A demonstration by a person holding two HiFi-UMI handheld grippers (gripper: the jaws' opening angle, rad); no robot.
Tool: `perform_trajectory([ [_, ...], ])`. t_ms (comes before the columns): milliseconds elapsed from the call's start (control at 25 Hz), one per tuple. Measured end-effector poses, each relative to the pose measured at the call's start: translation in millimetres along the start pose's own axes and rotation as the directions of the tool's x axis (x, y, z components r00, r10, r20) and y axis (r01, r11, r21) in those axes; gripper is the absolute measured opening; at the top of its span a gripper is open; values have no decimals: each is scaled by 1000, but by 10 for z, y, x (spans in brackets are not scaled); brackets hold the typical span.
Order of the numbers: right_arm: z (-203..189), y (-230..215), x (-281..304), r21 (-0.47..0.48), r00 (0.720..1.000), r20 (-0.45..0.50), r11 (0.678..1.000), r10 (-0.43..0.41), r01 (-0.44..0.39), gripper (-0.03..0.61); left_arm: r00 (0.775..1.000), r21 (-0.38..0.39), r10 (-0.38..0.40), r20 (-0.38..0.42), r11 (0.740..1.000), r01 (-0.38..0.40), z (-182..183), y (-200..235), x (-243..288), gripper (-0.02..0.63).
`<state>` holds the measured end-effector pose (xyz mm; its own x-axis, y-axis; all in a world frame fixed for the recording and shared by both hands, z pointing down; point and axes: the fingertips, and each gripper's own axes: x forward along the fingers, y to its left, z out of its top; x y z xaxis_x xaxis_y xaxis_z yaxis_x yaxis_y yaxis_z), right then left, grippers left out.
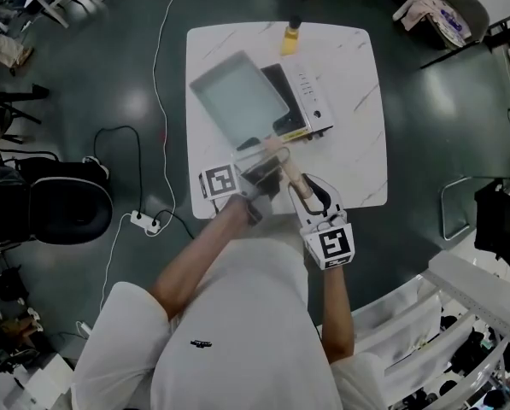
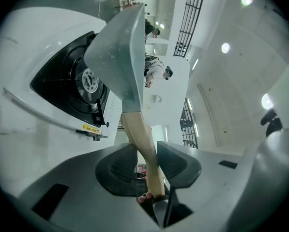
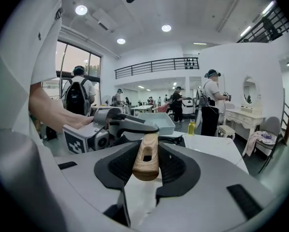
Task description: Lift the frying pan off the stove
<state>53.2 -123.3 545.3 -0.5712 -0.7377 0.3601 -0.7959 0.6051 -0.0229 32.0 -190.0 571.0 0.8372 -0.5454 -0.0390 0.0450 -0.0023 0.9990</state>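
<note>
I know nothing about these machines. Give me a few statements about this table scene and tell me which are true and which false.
1. The left claw and the right claw both clamp the pan's wooden handle. True.
2. The pan is round. False: it is rectangular.
3. A yellow bottle stands on the table. True.
4. The table is black. False: it is white.
5. The pan sits flat on the stove. False: it is held up, clear of the stove.

stove [image 1: 310,101] half hidden under frying pan [image 1: 237,92], yellow bottle [image 1: 290,37] label too small to read
</note>
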Motion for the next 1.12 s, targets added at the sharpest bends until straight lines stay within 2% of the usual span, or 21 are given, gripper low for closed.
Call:
perform_trajectory([
  [80,182,29,-48,5,999,35,1000,11,-11,115,1000,19,9,9,1000,-10,16,-196,-27,121],
  [200,440,87,-116,-14,997,70,1000,23,-22,115,1000,102,24,10,994,-25,63,-464,-90,124],
  [440,875,220,-219,-53,990,127,998,53,-47,115,999,178,-6,34,984,0,120,-978,-220,123],
  [720,1208,358,-343,-88,975,185,991,119,-105,115,996,184,-23,89,983,7,104,-1327,-390,127],
  [960,1349,493,-458,-119,966,222,987,131,-107,115,993,237,-39,110,971,12,59,-1540,-525,127],
  [1120,1381,587,-514,-117,960,250,988,128,-102,117,992,239,-54,110,971,27,13,-1612,-606,126],
])
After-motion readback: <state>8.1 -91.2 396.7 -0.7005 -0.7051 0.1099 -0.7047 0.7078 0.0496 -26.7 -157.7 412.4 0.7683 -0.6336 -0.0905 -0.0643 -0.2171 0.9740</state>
